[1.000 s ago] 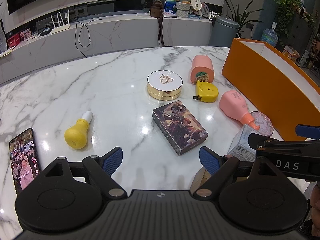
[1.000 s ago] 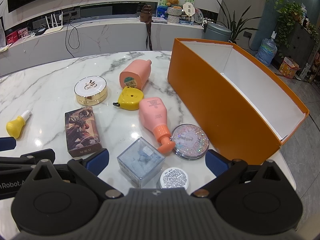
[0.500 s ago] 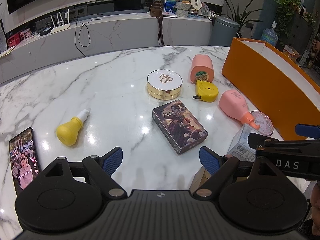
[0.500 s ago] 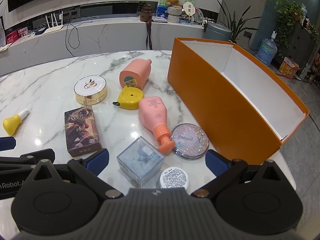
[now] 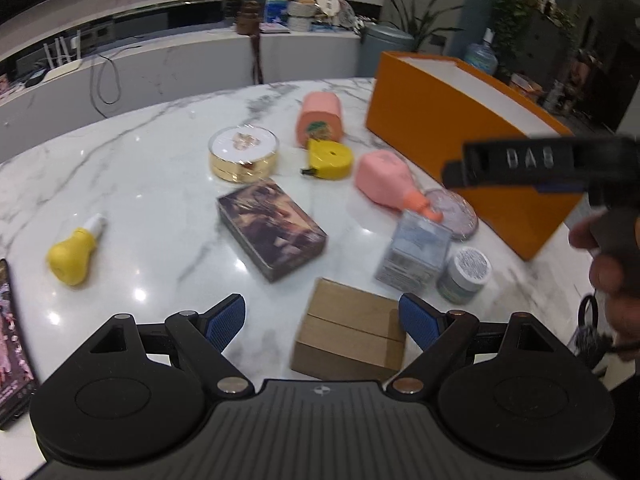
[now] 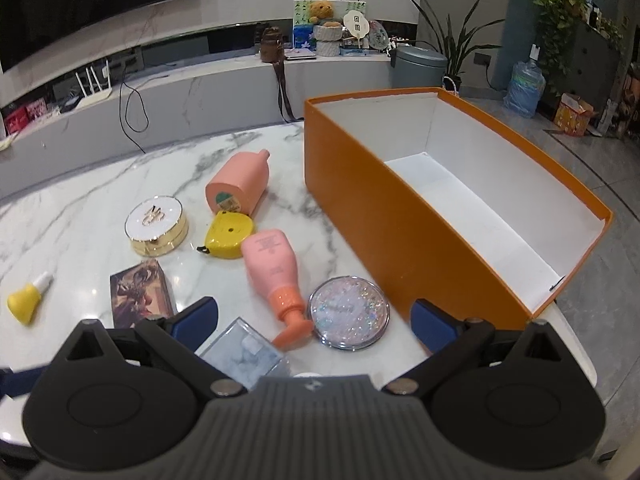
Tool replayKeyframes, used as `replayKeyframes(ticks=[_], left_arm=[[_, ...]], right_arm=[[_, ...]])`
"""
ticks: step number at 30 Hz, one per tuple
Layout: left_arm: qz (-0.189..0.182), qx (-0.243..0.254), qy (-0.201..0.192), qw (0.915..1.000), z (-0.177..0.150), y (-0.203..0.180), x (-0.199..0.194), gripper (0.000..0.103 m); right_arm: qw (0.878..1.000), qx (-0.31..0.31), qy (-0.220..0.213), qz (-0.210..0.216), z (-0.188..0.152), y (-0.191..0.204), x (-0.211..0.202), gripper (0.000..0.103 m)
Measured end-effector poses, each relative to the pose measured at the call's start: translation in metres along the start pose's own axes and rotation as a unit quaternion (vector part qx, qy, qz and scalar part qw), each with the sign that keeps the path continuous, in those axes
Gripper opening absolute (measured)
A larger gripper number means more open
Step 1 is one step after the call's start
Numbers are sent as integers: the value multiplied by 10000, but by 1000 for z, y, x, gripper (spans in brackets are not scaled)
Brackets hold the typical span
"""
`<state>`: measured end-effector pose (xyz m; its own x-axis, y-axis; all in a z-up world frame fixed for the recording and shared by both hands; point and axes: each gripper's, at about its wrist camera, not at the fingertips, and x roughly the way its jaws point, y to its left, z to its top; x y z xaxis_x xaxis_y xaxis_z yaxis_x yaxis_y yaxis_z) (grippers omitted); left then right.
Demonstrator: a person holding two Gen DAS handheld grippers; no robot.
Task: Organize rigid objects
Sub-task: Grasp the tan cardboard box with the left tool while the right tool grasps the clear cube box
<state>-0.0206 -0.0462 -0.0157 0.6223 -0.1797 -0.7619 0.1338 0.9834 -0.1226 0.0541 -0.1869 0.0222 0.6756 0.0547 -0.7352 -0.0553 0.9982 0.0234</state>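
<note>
An open orange box [image 6: 400,236] with a white inside stands at the right of the marble table [image 5: 132,184]. Left of it lie a glitter compact [image 6: 348,312], a pink pump bottle [image 6: 274,264], a clear box [image 5: 416,252], a white jar [image 5: 466,272], a yellow tape measure [image 5: 329,159], a pink bottle [image 5: 320,120], a gold compact [image 5: 243,154], a card box [image 5: 272,230] and a yellow bulb bottle [image 5: 74,258]. My left gripper [image 5: 322,318] is open above a brown box [image 5: 352,332]. My right gripper [image 6: 314,318] hangs open above the glitter compact.
A phone [image 5: 12,344] lies at the table's left front edge. A person's hand [image 5: 612,268] holds the right gripper's handle at the right of the left wrist view. Behind the table run a marble counter [image 6: 200,80] and a grey bin [image 6: 418,66].
Both grippers have lifted and pulled back. The brown box now shows between the left fingers. The right gripper looks down into the orange box from higher up.
</note>
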Motion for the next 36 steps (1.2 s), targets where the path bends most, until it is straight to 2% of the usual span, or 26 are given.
replayKeyframes(ticks=[4,10,14,18,20,23,28,31,36], left_arm=[[-29,98,76,9999,-3,-6,7,103],[-142,155,160,9997,-8,-8,12,103],[-208,83,229,9995,-10,-5,15,95],[-380,9,211,9991,-10,-2,16,89],[-438,42,206,9988,-11,-2,16,84],[-444,114,200,9987,-11,-3,15,75],[-587,63,227,9980,-12,3,14,75],[-651,0,238,9976,-13,8,12,75],[-764,8,231,9968,-14,11,11,75]], right_arm=[[9997,-101,-43,219,0,-1,-1,101],[9969,-614,-86,488,-3,4,2,101],[9929,-1015,4,623,-8,6,7,101],[9905,-1240,121,586,-14,9,13,100],[9888,-1276,185,748,-17,10,15,100],[9834,-1490,250,1005,-19,16,18,86],[9709,-2023,438,1208,-24,28,27,71],[9657,-2151,622,1312,-27,32,33,68],[9604,-2386,711,1249,-32,36,41,65]])
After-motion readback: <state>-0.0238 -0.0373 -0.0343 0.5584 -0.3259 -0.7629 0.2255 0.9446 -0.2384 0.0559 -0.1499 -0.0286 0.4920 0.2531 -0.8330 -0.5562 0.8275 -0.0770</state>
